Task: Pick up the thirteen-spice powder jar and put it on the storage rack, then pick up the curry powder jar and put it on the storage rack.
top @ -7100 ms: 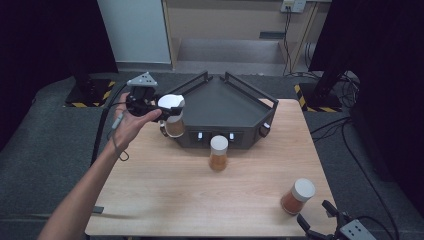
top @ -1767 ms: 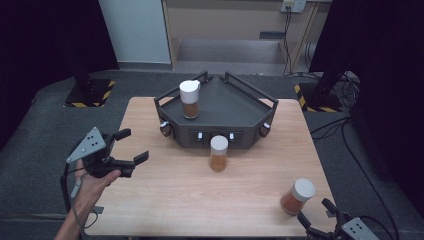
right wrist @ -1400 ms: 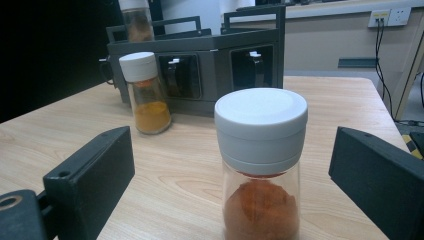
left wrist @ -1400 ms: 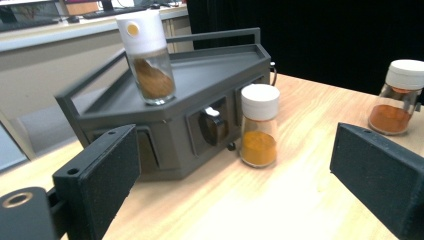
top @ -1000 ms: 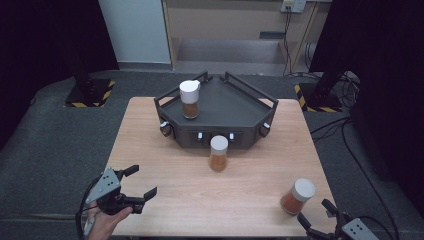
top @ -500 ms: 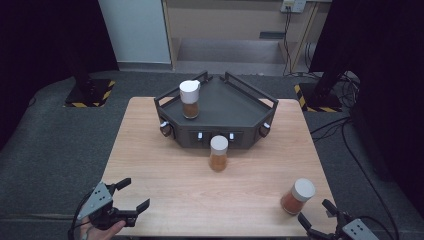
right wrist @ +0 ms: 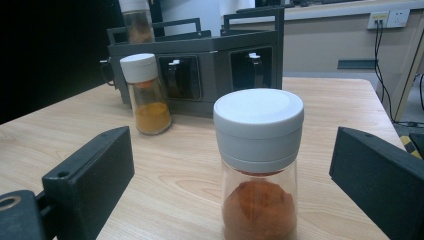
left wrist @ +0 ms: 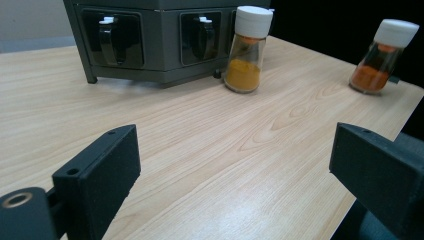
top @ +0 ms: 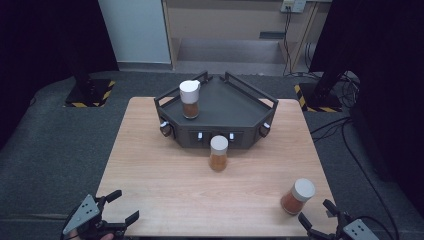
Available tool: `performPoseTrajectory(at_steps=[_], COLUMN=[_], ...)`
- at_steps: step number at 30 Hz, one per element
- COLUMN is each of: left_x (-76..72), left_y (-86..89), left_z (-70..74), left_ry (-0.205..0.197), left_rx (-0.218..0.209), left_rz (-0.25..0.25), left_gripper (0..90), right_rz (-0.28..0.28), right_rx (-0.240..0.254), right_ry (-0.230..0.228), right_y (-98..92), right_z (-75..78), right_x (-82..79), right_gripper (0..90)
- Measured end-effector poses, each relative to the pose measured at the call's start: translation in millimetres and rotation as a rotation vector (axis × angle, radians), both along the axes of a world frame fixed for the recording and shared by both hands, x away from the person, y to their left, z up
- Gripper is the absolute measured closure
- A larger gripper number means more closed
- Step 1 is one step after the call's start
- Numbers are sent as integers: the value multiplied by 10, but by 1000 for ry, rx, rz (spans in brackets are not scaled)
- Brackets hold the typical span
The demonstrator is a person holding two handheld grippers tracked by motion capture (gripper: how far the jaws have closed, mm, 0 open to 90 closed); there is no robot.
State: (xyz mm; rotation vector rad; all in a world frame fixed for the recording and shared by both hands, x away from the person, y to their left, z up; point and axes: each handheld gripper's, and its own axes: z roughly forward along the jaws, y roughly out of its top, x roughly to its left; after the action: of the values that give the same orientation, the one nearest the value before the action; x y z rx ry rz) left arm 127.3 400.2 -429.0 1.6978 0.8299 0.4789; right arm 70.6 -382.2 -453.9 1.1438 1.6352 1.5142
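A dark grey rack (top: pixel 225 107) stands at the back of the wooden table (top: pixel 165 185). One white-capped spice jar (top: pixel 189 99) stands upright on its left part. A second jar of yellow powder (top: pixel 218 153) stands on the table just before the rack's front. A third jar of red-orange powder (top: pixel 298 196) stands near the front right corner. My left gripper (top: pixel 126 205) hovers open and empty at the front left edge. My right gripper (top: pixel 315 211) is open, with the red-orange jar (right wrist: pixel 258 165) just ahead of its jaws and untouched.
The rack's front face (left wrist: pixel 150 35) carries several black knobs. The yellow jar (left wrist: pixel 248 49) and the red-orange jar (left wrist: pixel 384 56) lie far ahead of my left gripper (left wrist: pixel 235 165). Dark floor surrounds the table, with cables at the right.
The left gripper has let go of the jar on the rack and drawn back to the table's front left edge, sinking lower. The right gripper and the other jars have stayed put.
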Motion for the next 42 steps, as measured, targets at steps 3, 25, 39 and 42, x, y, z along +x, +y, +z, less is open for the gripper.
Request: performPoseTrajectory(at_steps=[3,25,39,42], left_x=[29,169,210,222], left_y=[1,47,35,34], left_z=[-7,-66,-66,-70], left_ry=[-15,-37,-30,-25], left_rx=[0,-50,-53,-51], left_rz=[-16,-29,-36,-35], left_gripper=[46,43,43,43], right_rz=[-7,-37,-38,-38], right_rx=[3,0,1,4], right_ry=[4,0,-4,-1], right_y=[4,-8,-2,-1], right_z=[-6,-16,-20,-15], right_x=[0,-81,-124,-120], right_gripper=[43,34,32,32])
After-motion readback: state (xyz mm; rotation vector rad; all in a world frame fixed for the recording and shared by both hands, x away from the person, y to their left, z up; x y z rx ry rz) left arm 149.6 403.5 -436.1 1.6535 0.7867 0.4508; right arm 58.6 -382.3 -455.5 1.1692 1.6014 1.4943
